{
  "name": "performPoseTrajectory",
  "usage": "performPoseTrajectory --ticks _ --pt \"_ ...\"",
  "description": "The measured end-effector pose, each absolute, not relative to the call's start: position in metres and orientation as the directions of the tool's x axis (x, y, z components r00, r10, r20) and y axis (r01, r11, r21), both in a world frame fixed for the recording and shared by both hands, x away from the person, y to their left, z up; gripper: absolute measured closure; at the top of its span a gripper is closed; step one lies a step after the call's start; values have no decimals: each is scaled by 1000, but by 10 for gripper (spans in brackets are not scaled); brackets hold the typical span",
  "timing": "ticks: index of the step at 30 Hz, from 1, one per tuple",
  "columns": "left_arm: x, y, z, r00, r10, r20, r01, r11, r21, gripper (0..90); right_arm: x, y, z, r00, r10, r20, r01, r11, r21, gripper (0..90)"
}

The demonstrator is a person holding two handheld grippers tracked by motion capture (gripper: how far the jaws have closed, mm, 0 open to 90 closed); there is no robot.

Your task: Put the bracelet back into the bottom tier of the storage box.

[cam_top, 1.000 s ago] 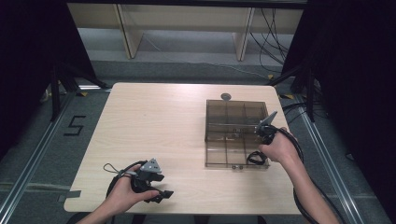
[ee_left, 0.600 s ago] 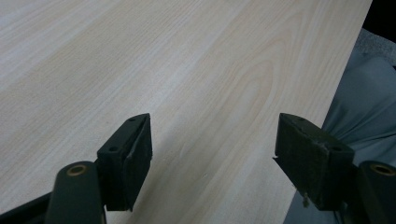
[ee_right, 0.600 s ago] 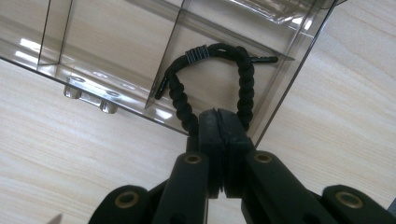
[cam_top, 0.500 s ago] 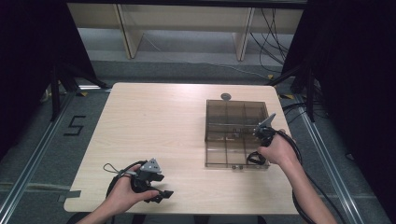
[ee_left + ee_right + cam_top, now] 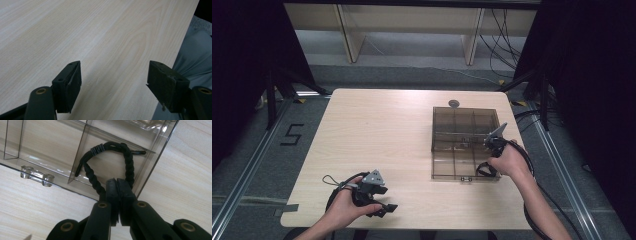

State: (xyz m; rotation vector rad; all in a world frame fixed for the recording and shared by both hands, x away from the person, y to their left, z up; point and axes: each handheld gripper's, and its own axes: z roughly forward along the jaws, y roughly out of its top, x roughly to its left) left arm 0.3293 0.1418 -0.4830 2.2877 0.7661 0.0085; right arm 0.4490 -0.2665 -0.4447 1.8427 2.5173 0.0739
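Observation:
A black braided cord loop [image 5: 110,147] hangs from my right gripper [image 5: 117,182], whose jaws are shut on its lower part. The loop lies over the near right compartment of a smoky clear divided box [image 5: 50,142]. From above, the right gripper [image 5: 488,167] is at the near right corner of the box [image 5: 433,150], with the cord [image 5: 482,172] dark at its tip. My left gripper [image 5: 387,209] rests near the table's front left. Its jaws stand wide apart over bare wood in the left gripper view [image 5: 113,82], with nothing between them.
The box has a clear latch [image 5: 37,176] on its near wall and small items in a middle compartment [image 5: 463,142]. A small round grey disc [image 5: 454,103] lies behind the box. The table's front edge [image 5: 172,57] runs close to the left gripper.
The right gripper has edged slightly toward the near side with the cord still in its jaws. The left gripper has kept still.

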Motion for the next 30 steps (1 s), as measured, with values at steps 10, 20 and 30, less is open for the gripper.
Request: performPoseTrajectory --ticks 10,20,30 --pt "329 141 -484 815 538 -215 537 -562 629 275 450 -269 -447 -299 954 30 954 298 33 879" --pt "329 141 -484 816 537 -216 537 -563 628 275 450 -269 -448 -299 954 26 954 298 36 874" --pt "330 142 -483 823 529 -207 526 -571 630 275 449 -270 -451 -299 954 19 954 299 40 869"
